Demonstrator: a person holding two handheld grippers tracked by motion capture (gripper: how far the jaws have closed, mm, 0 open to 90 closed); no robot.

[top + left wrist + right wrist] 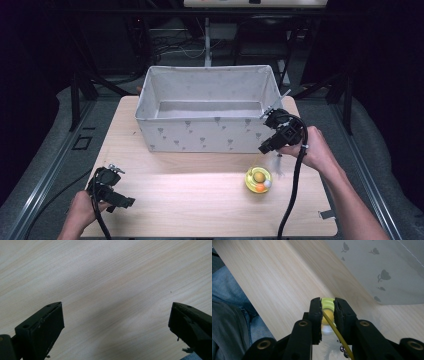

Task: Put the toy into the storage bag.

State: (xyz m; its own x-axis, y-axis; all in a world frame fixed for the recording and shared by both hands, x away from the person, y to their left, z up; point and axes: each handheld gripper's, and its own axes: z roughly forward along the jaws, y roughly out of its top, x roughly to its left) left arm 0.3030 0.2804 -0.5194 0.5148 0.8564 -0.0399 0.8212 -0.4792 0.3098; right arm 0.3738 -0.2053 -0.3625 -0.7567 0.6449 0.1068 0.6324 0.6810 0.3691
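Right tool point(268, 131) stands near the right front corner of the fabric bin point(207, 134), above the surface point(190, 195). In the right gripper view its jaws are drawn narrow, closed on a yellow-green piece point(327, 303), with a thin yellow cord point(335, 333) running down between them. In the high view a fine cord leads from this tool down to the yellow toy point(258, 180), which lies on the surface toward the right front, just in front of the bin, with an orange and a white ball on it. Whether the clamped piece belongs to that toy cannot be settled.

Left tool point(111, 173) rests at the left front corner of the surface, jaws wide, nothing between them.

Judgement: the step in hand appears to be lifting the toy toward the bin. Done well, the grip stays firm on the piece, the lift is slow and vertical so the dangling part does not swing, and it clears the bin's front rim before release.

No brand, label or legible writing is found; the bin carries only a small dark printed motif.
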